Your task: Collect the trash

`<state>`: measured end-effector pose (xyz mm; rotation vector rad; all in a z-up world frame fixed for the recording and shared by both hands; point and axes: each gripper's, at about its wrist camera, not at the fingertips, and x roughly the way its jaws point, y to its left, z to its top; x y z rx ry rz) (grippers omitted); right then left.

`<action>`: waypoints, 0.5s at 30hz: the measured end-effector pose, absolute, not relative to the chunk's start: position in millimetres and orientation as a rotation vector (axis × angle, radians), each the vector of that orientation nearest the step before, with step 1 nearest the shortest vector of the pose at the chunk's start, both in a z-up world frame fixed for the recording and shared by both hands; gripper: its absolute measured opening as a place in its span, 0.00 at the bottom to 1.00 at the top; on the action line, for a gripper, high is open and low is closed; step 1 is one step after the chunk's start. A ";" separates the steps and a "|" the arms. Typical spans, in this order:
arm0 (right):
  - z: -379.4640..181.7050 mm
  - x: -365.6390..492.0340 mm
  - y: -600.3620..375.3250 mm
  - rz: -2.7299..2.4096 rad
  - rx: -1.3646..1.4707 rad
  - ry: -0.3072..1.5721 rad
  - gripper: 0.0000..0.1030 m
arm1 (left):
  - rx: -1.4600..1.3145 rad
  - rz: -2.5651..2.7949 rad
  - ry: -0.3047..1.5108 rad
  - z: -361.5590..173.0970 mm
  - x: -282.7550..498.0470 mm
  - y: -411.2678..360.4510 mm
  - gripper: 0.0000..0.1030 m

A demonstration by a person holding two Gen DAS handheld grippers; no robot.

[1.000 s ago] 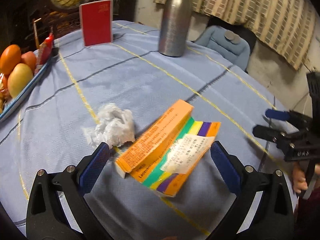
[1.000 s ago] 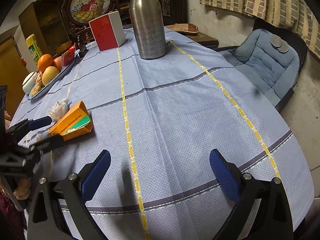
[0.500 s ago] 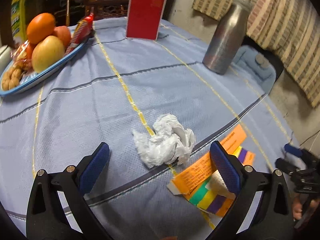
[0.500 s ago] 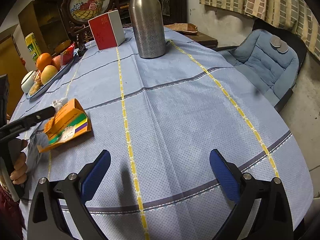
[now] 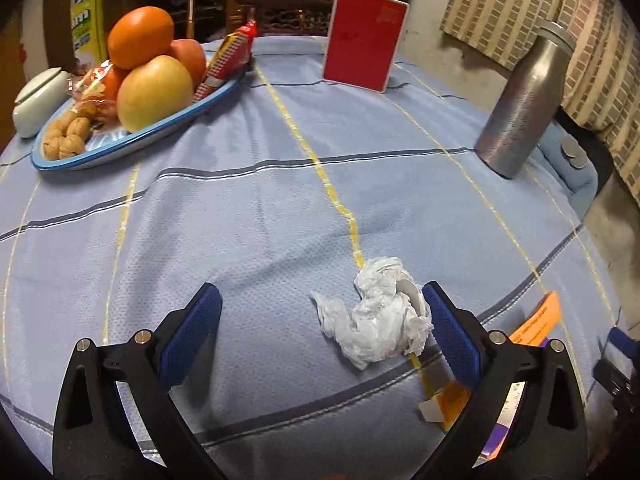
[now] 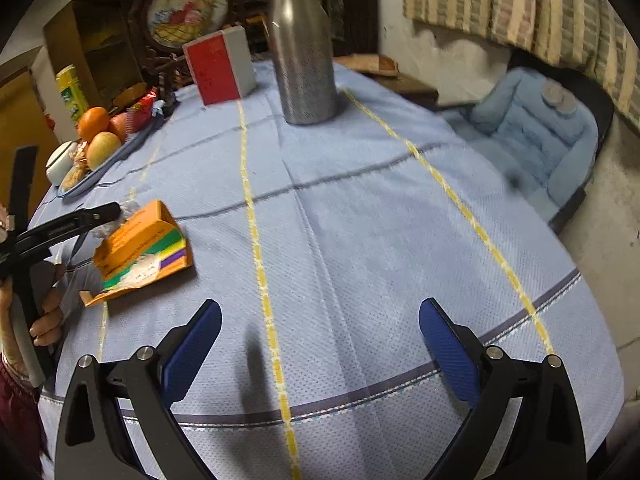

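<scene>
We hold the left gripper [image 5: 320, 328] spread wide and empty over the blue tablecloth [image 5: 248, 216], the crumpled white tissue [image 5: 374, 316] lying between its pads, just beside the right one. The flattened orange carton [image 6: 142, 250] lies near on the right, partly behind that finger. Our right gripper [image 6: 320, 342] is likewise wide open, holding nothing. Far left, a blue-rimmed dish [image 5: 132, 138] holds fruit and walnuts; further off stand a red box [image 5: 364, 62] and a steel bottle [image 5: 524, 100].

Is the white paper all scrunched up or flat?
Scrunched up: the white crumpled tissue sits as a wrinkly ball on the blue tablecloth.
</scene>
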<state>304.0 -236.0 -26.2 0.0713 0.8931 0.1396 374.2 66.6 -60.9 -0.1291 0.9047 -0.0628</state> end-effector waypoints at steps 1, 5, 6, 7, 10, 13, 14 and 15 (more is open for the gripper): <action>-24.3 301.5 -233.7 0.160 0.072 0.884 0.94 | -0.134 -0.058 0.903 -60.7 373.8 67.9 0.94; -22.2 294.6 -211.5 0.313 0.161 0.891 0.92 | -0.146 -0.065 0.898 -61.5 374.5 68.7 0.94; -22.2 293.2 -202.2 0.327 0.145 0.890 0.88 | -0.143 -0.064 0.899 -61.5 374.5 68.5 0.94; -22.3 291.4 -190.1 0.342 0.115 0.889 0.86 | -0.140 -0.063 0.900 -61.8 374.9 68.0 0.94; -21.1 285.8 -149.6 0.391 0.000 0.880 0.73 | -0.134 -0.059 0.903 -62.2 375.8 66.5 0.94; -16.8 279.4 -113.1 0.421 -0.129 0.847 0.66 | -0.134 -0.060 0.903 -62.3 376.2 66.5 0.94; -15.4 277.5 -100.6 0.427 -0.182 0.830 0.66 | -0.133 -0.059 0.903 -62.4 376.2 66.5 0.94; -14.6 275.9 -93.8 0.426 -0.213 0.820 0.66 | -0.131 -0.059 0.904 -62.4 376.3 66.5 0.94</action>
